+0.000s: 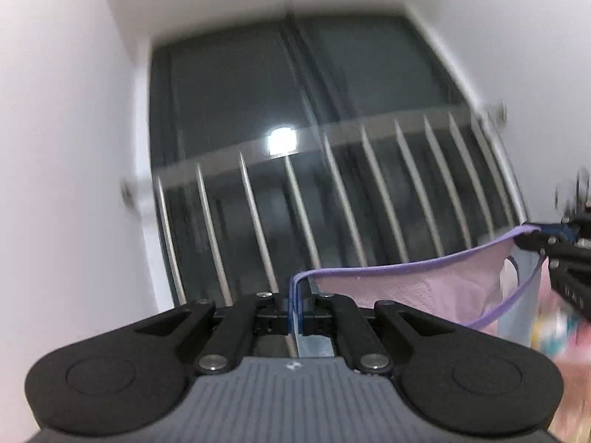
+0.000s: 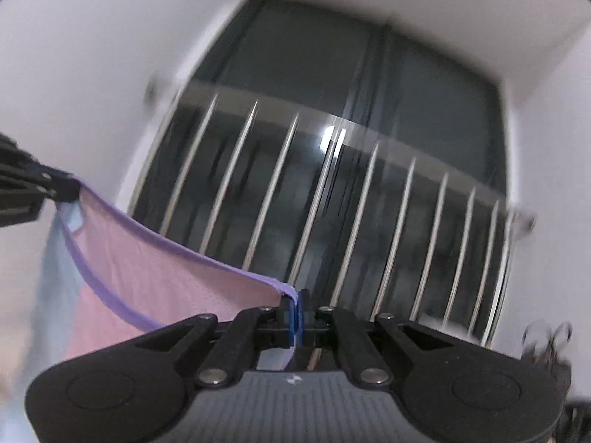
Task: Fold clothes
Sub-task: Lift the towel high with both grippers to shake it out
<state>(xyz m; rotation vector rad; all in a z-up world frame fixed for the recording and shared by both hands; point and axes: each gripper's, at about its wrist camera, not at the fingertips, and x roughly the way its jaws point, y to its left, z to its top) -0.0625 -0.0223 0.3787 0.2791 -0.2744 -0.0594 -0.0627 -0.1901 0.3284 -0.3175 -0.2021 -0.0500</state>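
Note:
A pink and pale blue mesh garment with purple trim [image 1: 424, 288] hangs stretched in the air between both grippers. My left gripper [image 1: 297, 306] is shut on one corner of its purple edge. My right gripper [image 2: 297, 313] is shut on the other corner; the garment [image 2: 155, 277] spreads out to its left. The right gripper shows at the right edge of the left wrist view [image 1: 554, 240], and the left gripper shows at the left edge of the right wrist view [image 2: 55, 184]. Both views are blurred and tilted upward.
A dark window with a metal railing of vertical bars [image 1: 332, 192] fills the wall ahead, also in the right wrist view [image 2: 351, 203]. White walls [image 1: 66, 147] flank it. Blurred colourful items [image 1: 565, 336] lie at the lower right.

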